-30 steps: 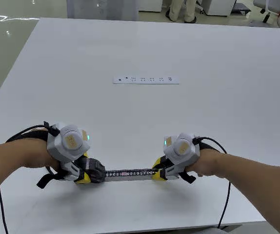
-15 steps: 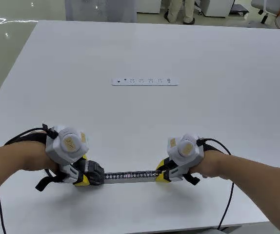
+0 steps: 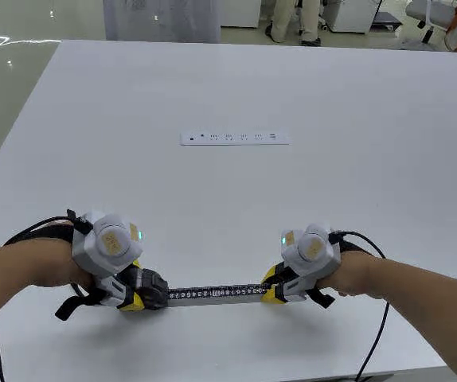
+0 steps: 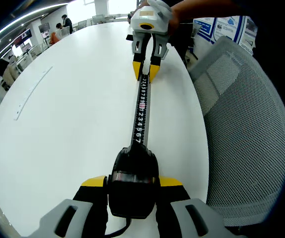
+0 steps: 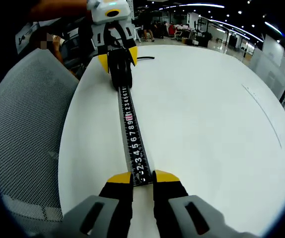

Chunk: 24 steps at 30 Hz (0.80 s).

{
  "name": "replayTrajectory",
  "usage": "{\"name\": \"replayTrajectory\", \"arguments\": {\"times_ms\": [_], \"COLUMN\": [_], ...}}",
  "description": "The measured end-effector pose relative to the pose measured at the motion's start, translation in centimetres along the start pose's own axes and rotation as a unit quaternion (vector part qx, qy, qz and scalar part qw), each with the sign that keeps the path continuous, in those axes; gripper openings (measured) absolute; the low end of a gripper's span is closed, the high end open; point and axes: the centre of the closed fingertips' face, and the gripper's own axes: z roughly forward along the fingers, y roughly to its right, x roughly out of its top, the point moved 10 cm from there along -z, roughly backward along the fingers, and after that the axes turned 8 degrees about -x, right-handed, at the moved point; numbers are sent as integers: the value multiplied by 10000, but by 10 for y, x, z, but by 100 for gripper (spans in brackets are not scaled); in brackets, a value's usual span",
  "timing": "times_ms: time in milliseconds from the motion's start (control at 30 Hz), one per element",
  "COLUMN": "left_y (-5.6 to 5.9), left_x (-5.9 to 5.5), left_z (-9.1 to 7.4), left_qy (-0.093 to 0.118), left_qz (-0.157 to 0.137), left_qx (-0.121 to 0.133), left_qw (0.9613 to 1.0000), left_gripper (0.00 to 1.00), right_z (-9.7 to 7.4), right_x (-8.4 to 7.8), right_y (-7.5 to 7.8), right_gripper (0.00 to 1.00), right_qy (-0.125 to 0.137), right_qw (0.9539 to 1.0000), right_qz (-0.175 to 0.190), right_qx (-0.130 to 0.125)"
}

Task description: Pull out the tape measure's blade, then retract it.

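Two grippers meet at the table's [image 3: 228, 199] near edge: our left gripper [image 3: 138, 288] clamps the case [image 3: 155, 288], our right gripper [image 3: 267, 287] pinches the blade's [image 3: 216, 294] tip. The blade lies straight between them, so we judge the pull runs rightward along it

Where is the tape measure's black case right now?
In the head view the case is at lower left, clamped in the left tool near the front edge of the table; its blade runs to the right tool.

Both forearms reach inward, low over the work; the left gripper [image 3: 141, 288] faces the right gripper [image 3: 270, 286]. Both pairs of jaws stand clamped.
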Motion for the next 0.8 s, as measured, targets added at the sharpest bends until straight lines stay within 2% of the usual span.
{"name": "replayTrajectory", "arguments": {"times_ms": [800], "left_y": [0], "left_x": [0], "left_z": [0], "left_qy": [-15], "left_qz": [-4], "left_qx": [-7], "left_qw": [10000], "left_gripper": [34], "right_z": [-10], "right_x": [-15], "right_y": [6], "right_gripper": [13], "right_qy": [-67], "right_qw": [10000], "right_qz": [-15], "right_qx": [-22]}}
